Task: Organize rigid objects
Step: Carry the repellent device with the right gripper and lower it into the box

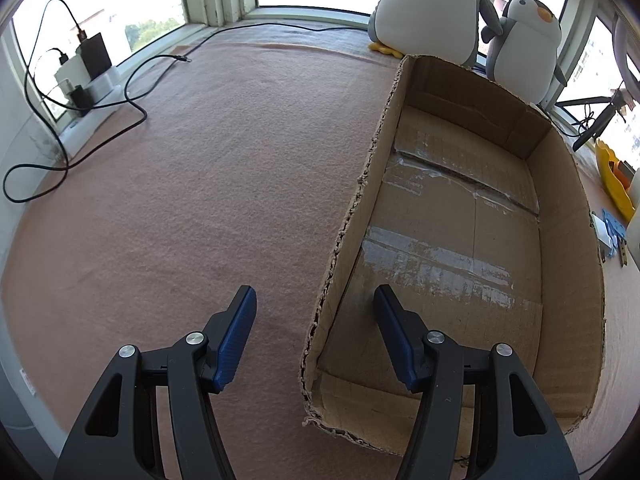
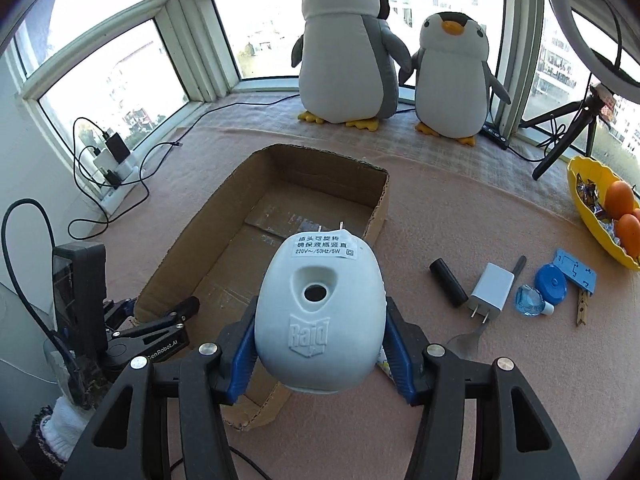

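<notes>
Right wrist view: white egg-shaped Raid plug-in (image 2: 320, 316) clamped in right hand-held gripper (image 2: 320, 344), left one (image 1: 316, 300) agape.

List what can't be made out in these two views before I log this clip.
- Right wrist view: the white plastic Raid plug-in device, held in the right gripper, hides the near right corner of the brown cardboard box and most of a metal fork.
- Left wrist view: the small blue items beyond the box are cut by the frame edge.
- Right wrist view: wrapped contents of the yellow bowl are too small to identify.
</notes>
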